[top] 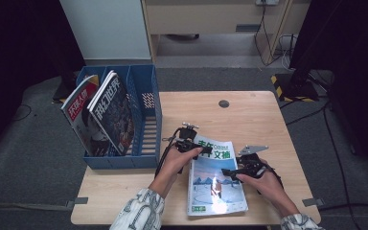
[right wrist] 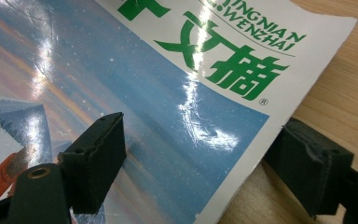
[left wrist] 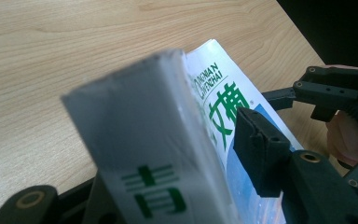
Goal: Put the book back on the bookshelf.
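You're working one magazine (top: 216, 179) lying on the wooden table (top: 254, 115), just right of the blue file rack (top: 143, 120). Its long axis is running from your edge of the table away toward the far edge, title end pointing away from you. Your left gripper (top: 188, 143) is pinching the far left corner by the spine, one jaw over the cover, one under. Your right gripper (top: 237, 171) is straddling the right edge, jaws standing wide, one above the cover, one beside the edge, not clamping. Two magazines (top: 100, 115) are standing tilted in the rack, leaning left. So you're looking at three in all.
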The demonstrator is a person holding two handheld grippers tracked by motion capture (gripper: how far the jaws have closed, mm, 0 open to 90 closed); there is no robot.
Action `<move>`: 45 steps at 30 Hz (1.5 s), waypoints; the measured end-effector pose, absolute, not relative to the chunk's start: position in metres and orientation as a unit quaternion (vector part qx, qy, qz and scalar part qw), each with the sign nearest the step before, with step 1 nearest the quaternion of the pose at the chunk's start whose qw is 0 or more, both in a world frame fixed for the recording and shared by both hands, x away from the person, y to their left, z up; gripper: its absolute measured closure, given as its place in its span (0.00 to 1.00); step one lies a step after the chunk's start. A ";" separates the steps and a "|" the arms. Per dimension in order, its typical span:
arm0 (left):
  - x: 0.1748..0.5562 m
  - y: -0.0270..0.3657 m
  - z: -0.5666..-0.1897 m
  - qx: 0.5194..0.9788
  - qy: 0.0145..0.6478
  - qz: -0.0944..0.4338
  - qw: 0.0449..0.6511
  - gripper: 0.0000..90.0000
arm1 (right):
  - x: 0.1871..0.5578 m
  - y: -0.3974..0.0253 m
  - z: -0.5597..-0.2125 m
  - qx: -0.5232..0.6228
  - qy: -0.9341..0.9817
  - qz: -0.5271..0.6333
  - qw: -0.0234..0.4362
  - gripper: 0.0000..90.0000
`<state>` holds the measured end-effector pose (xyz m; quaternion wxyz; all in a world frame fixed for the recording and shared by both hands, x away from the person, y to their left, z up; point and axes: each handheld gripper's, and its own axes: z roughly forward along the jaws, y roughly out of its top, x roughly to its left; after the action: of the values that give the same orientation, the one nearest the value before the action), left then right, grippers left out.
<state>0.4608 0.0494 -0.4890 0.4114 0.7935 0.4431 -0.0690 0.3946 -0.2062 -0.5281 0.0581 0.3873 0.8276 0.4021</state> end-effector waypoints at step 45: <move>0.437 0.052 -0.436 0.784 0.415 -0.053 0.459 0.80 | 0.390 -0.249 -0.518 0.425 0.809 0.377 0.152 0.39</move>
<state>0.4367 0.0523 -0.4359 0.4593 0.7837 0.4147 -0.0533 0.3902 -0.2488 -0.5181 0.1517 0.4248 0.8092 0.3766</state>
